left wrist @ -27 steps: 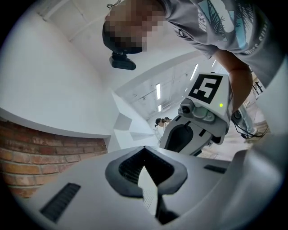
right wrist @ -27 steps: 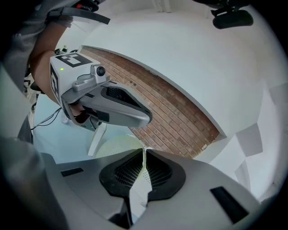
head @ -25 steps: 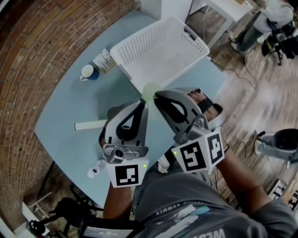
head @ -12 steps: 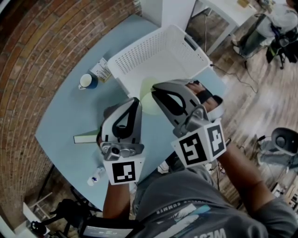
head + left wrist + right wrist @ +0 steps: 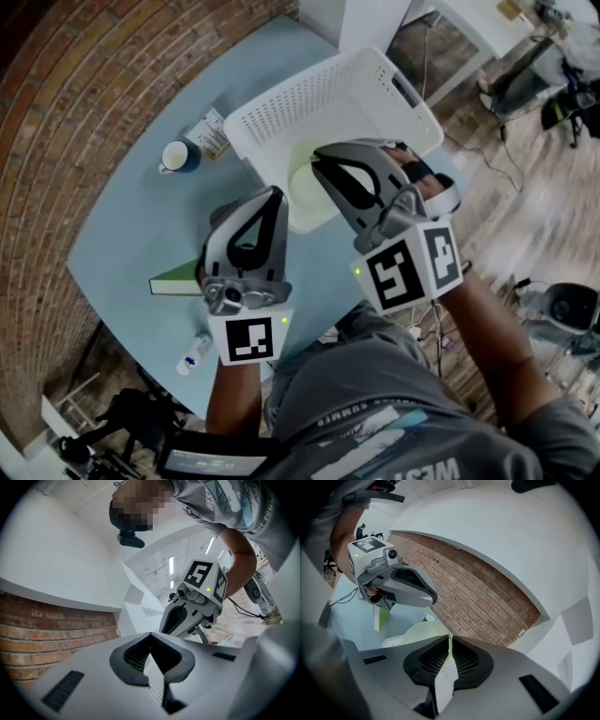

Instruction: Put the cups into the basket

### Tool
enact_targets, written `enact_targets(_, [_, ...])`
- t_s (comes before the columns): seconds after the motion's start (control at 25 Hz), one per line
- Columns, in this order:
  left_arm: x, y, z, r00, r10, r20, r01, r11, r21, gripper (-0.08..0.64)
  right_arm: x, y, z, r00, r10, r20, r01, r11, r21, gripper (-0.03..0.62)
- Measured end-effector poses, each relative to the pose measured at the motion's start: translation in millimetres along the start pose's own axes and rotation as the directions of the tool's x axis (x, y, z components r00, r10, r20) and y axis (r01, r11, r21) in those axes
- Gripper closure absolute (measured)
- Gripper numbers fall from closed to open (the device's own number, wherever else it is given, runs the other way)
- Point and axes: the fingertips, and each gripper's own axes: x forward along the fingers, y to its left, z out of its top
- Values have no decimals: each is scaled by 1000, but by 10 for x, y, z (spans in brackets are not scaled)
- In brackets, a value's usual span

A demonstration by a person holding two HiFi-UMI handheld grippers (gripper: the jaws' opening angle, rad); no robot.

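Left gripper (image 5: 153, 665): pressed together on a thin white perforated sheet, judged to be the near wall of the white perforated plastic basket (image 5: 300, 91).
Right gripper (image 5: 447, 660): likewise closed on a strip of the same perforated wall, tinged pale green at its upper edge.
Basket position: set at the far side of the light-blue table (image 5: 131, 225), with its near corner taken between the two grippers, which are held close side by side.
Pale green cup (image 5: 302, 178): seen only as a green patch at the near wall of the basket. Whether it is inside or merely against the wall cannot be told.
Blue mug with white inside (image 5: 178, 157): stood upright on the table left of the basket, well apart from both grippers and just beside a small printed carton (image 5: 212, 131). It is not yet put in.
Mug handling: judged stiff, fairly heavy for its size, glazed and therefore slippery, and breakable if dropped. It is best taken across the rim, one jaw inside and one outside, away from the handle, and set down rather than let fall.
Basket handling: judged light, with a thin wall that may flex where it is pinched.
Other things: a green book (image 5: 178, 279) is seen beside the left gripper, and a small bottle (image 5: 194, 353) at the table's near edge.
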Motion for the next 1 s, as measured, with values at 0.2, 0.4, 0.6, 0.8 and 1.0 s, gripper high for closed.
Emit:
enact_targets(0.2, [49, 25, -135, 1000, 1, -21, -1, 1000, -10, 561, 228, -40, -121, 1000, 28, -11, -28, 1000, 8, 560])
enact_targets(0.4, [91, 43, -230, 999, 6, -37, -7, 1000, -18, 560, 435, -36, -269, 998, 58, -26, -57, 998, 17, 560])
enact_targets(0.6, [140, 50, -275, 999, 8, -50, -9, 1000, -20, 561, 589, -10, -431, 995, 88, -41, -86, 996, 35, 560])
enact_targets(0.8, [180, 24, -354, 998, 9, -69, -11, 1000, -24, 561, 768, -2, -646, 992, 109, -62, -106, 993, 60, 560])
enact_targets(1.0, [231, -3, -438, 996, 7, -89, -9, 1000, -26, 561, 982, 64, -857, 984, 153, -92, -144, 985, 98, 560])
